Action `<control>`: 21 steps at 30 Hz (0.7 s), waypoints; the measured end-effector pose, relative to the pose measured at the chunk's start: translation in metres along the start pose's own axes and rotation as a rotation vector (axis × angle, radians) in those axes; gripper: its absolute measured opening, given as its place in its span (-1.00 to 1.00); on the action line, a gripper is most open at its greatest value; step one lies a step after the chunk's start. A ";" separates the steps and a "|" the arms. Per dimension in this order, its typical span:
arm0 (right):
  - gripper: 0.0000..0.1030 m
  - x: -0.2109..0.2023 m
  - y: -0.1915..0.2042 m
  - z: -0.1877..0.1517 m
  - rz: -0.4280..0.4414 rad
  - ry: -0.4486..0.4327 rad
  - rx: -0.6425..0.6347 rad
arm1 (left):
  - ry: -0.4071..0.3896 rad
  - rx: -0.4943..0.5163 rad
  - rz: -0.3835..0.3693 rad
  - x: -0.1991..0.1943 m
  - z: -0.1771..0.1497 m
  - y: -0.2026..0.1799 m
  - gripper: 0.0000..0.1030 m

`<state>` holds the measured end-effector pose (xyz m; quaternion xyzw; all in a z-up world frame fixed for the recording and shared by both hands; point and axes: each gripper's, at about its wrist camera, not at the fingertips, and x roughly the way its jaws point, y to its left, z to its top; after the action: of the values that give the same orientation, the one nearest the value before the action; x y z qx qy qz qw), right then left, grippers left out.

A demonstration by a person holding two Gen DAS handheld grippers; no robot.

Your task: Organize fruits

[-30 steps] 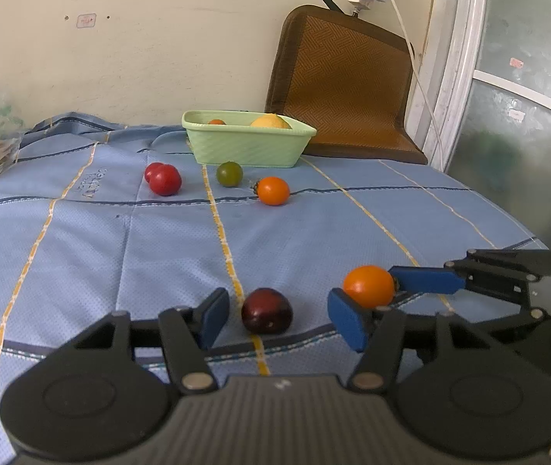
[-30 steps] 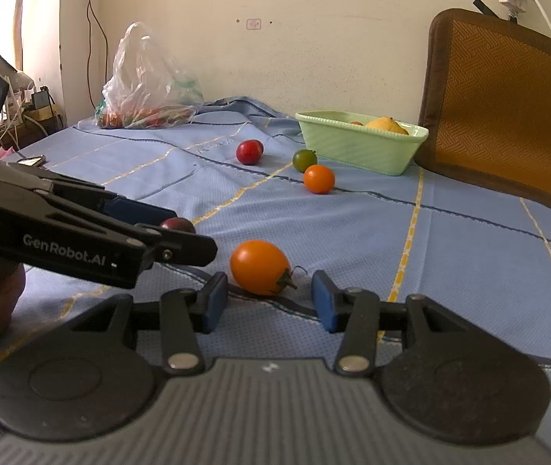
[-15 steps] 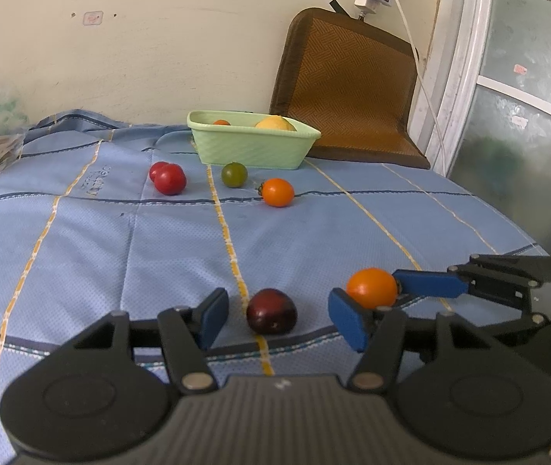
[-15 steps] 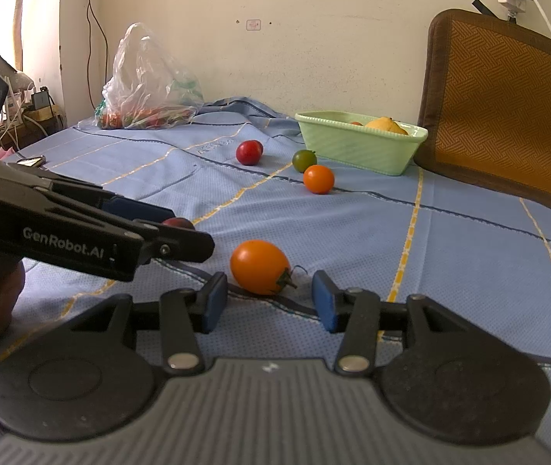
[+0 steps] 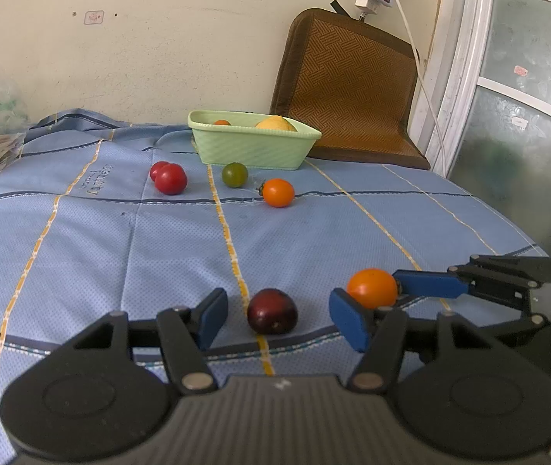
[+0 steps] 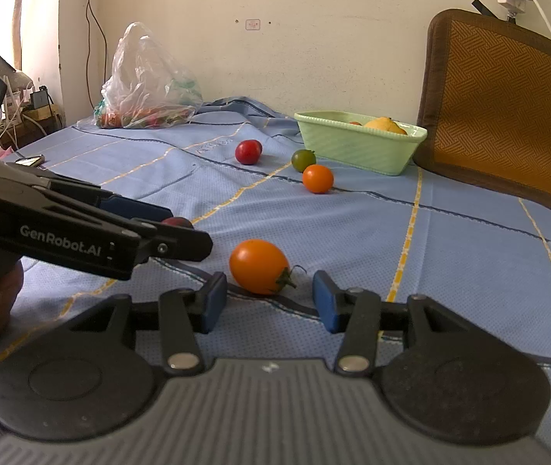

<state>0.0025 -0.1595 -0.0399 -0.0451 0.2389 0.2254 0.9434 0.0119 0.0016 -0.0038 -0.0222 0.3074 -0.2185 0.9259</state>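
My left gripper (image 5: pixel 279 316) is open around a dark purple tomato (image 5: pixel 272 310) that lies on the blue cloth, apart from both pads. My right gripper (image 6: pixel 267 298) is open around an orange tomato (image 6: pixel 258 266) on the cloth. That orange tomato (image 5: pixel 372 288) also shows in the left wrist view, between the right gripper's blue fingers (image 5: pixel 428 284). A green basket (image 5: pixel 252 143) at the back holds a yellow fruit and a small orange one. Red tomatoes (image 5: pixel 169 178), a green tomato (image 5: pixel 235 174) and another orange tomato (image 5: pixel 278 192) lie in front of it.
A woven brown mat (image 5: pixel 347 89) leans against the wall behind the basket. A plastic bag of produce (image 6: pixel 147 85) sits at the back left. A white cable (image 5: pixel 414 50) hangs by the door frame. The cloth's front edge is near both grippers.
The left wrist view has tilted up slightly; the basket and fruits sit a little lower in frame. Both grippers stay open around their tomatoes.
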 end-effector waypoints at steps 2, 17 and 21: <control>0.01 0.000 0.000 0.000 0.000 0.000 0.000 | 0.000 0.000 0.000 0.000 0.000 0.000 0.25; 0.03 0.000 0.000 0.000 -0.005 -0.001 0.009 | -0.009 -0.033 0.037 -0.002 0.001 0.003 0.76; 0.04 0.000 0.000 0.000 -0.004 -0.001 0.009 | -0.010 -0.032 0.038 -0.002 0.000 0.002 0.76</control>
<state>0.0027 -0.1599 -0.0397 -0.0412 0.2396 0.2222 0.9442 0.0116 0.0043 -0.0027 -0.0322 0.3068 -0.1957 0.9309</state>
